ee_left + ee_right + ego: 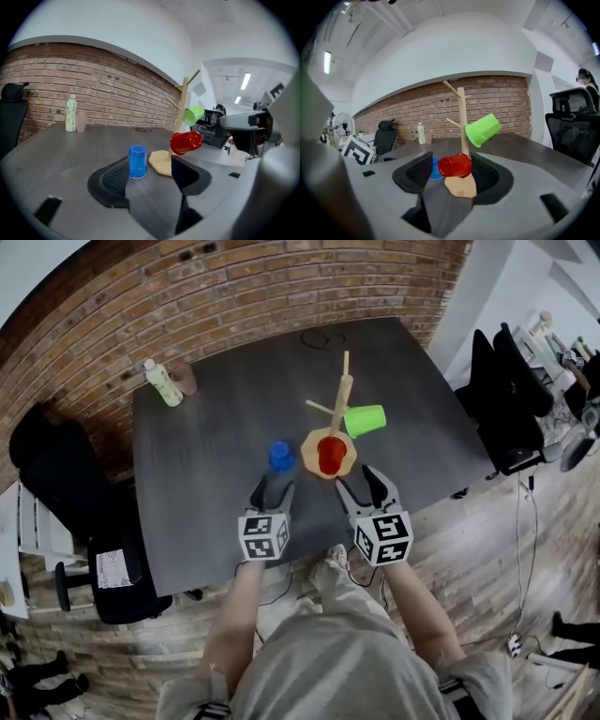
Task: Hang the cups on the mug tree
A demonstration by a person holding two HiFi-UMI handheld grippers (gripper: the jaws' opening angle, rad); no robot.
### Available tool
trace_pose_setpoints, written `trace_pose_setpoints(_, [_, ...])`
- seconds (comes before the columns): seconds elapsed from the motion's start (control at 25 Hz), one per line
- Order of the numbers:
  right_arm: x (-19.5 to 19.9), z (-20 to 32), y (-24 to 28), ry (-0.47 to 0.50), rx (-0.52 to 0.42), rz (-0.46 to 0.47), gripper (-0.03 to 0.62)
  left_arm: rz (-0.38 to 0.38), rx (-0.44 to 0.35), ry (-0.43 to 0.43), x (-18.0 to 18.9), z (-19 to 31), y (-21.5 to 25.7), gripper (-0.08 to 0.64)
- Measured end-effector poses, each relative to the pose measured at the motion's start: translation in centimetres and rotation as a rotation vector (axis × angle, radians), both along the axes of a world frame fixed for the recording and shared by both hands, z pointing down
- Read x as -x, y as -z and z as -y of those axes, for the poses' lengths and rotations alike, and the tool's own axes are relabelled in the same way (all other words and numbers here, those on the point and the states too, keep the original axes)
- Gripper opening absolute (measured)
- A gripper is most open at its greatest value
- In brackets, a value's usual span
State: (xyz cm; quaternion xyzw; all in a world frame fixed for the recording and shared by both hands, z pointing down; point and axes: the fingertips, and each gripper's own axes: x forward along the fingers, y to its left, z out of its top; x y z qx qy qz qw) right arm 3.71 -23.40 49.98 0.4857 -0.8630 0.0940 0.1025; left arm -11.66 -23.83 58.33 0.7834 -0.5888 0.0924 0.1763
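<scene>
Left gripper is spread, nothing between my jaws. Blue cup sits just ahead of it, slightly toward the left jaw, upside down on the table, axis vertical. Right gripper, also spread and empty, faces the mug tree. Left is nearer the cup, so I'd use it.

Red cup, lime-green cup and blue cup are standing out against the dark grey surface; mug tree is showing pale wood; left tool and right tool are wearing black-and-white square markers.
</scene>
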Motion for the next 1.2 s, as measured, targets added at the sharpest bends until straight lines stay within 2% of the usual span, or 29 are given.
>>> trace_pose_setpoints(0.72, [-3.3,3.8,-1.2,0.012,0.029,0.016,0.244,0.061,0.133,0.055,-0.3,8.4,-5.2,0.287])
trace_pose_setpoints(1.08, [-3.2,4.0,-2.3,0.040,0.053,0.005,0.241,0.078,0.133,0.098,0.4,9.8,-5.3,0.284])
trace_pose_setpoints(1.2, [-3.0,3.8,-2.5,0.045,0.058,0.002,0.238,0.085,0.128,0.095,0.4,9.7,-5.2,0.236])
